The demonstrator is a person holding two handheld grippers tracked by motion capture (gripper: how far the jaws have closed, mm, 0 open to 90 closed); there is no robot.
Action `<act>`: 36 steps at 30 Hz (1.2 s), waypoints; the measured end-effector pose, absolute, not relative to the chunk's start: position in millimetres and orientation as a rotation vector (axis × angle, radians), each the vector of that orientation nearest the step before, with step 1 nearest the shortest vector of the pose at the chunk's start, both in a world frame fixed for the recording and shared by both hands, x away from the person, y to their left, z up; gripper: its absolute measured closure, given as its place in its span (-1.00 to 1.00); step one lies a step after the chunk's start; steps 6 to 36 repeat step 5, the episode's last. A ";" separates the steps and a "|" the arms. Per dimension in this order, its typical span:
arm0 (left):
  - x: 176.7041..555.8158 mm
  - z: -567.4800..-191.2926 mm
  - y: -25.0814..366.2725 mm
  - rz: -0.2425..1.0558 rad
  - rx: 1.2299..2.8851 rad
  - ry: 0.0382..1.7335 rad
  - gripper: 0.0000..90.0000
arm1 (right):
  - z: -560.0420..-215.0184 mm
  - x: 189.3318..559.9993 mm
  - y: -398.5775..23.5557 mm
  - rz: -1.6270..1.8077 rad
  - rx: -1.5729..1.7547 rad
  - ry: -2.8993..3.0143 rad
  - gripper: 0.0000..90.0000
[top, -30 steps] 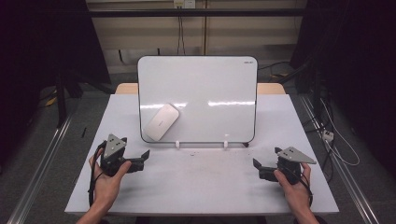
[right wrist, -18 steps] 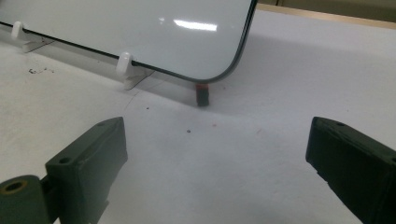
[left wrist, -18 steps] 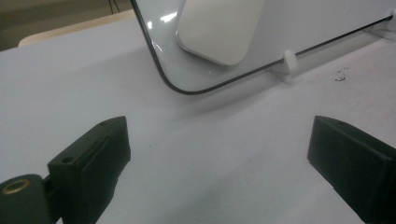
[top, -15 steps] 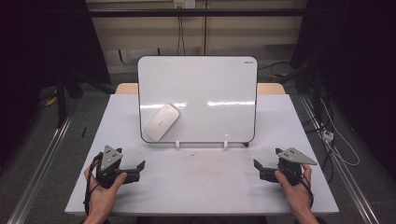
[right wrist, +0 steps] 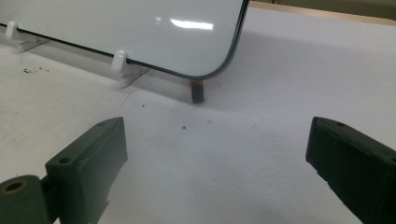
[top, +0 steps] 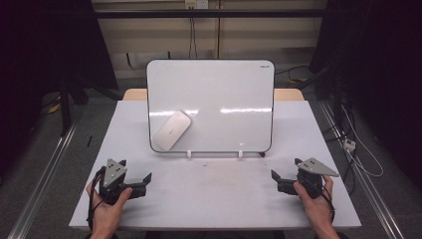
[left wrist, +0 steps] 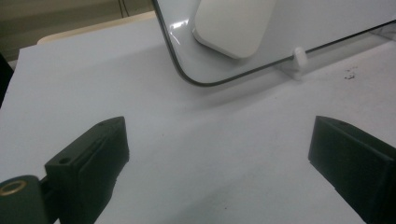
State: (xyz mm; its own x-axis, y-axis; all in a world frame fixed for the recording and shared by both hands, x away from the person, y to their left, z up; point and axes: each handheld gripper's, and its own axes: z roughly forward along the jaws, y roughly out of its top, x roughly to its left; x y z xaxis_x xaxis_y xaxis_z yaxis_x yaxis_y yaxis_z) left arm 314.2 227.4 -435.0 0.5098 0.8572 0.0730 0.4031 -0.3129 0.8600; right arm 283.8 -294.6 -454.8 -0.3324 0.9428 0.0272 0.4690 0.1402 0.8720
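My left hand-held gripper has slid back to 7 o'clock on the table, jaws wide. The right hand-held gripper waits wide too. The eraser stays on the whiteboard, untouched.

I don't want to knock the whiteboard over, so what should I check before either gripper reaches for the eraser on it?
1. Left gripper jaws open, nothing between them: ok.
2. Right gripper jaws open, nothing between them: ok.
3. Eraser sits on the whiteboard, lower left, unobstructed: ok.
4. Whiteboard propped upright on its white feet: ok.
5. Bare table between grippers and board: ok.
6. How firmly the eraser sticks: cannot tell.
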 end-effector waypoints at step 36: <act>317.1 -434.2 229.7 0.683 1.899 1.061 -0.87 | -455.1 284.9 -293.6 1.121 1.352 1.880 -0.88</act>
